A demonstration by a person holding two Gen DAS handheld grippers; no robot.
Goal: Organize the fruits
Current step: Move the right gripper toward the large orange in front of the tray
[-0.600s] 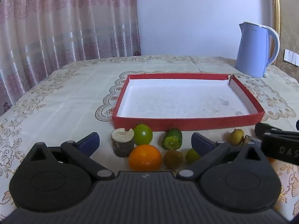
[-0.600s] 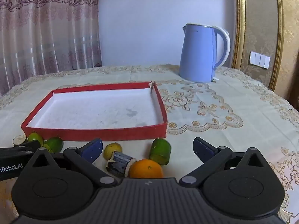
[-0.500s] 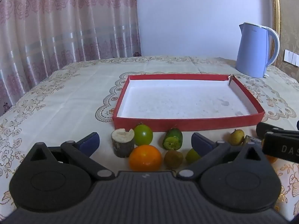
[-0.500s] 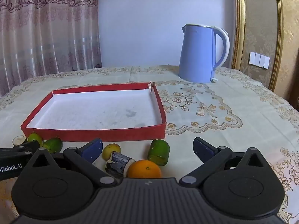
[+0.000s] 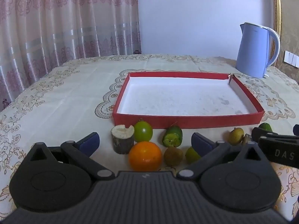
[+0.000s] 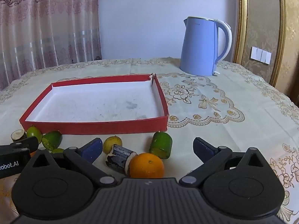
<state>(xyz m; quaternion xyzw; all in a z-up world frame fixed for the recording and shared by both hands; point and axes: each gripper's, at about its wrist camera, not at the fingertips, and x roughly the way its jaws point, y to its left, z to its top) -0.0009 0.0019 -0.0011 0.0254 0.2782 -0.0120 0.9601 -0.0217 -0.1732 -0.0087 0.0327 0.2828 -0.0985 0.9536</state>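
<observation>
A red-walled tray (image 5: 186, 119) (image 6: 93, 126) with a white floor lies on the tablecloth, with nothing in it. Fruits sit along its near wall. In the left wrist view, my left gripper (image 5: 144, 141) stands open around an orange (image 5: 145, 155), a green round fruit (image 5: 143, 131), a cut sugarcane piece (image 5: 122, 139), a cucumber piece (image 5: 172, 136) and a kiwi (image 5: 173, 155). In the right wrist view, my right gripper (image 6: 147, 146) is open around another orange (image 6: 147, 165), a dark sugarcane piece (image 6: 120, 158), a cucumber chunk (image 6: 161, 144) and a yellow lemon (image 6: 112, 144). Neither gripper touches any fruit.
A blue electric kettle (image 5: 256, 50) (image 6: 202, 46) stands at the back right of the table. Curtains hang behind on the left. The other gripper's black body shows at the right edge (image 5: 276, 149) of the left wrist view and the left edge (image 6: 15, 156) of the right wrist view.
The right gripper's view has shifted slightly, the fruits sitting a little lower and nearer. The left gripper has barely moved. Both stay open.
</observation>
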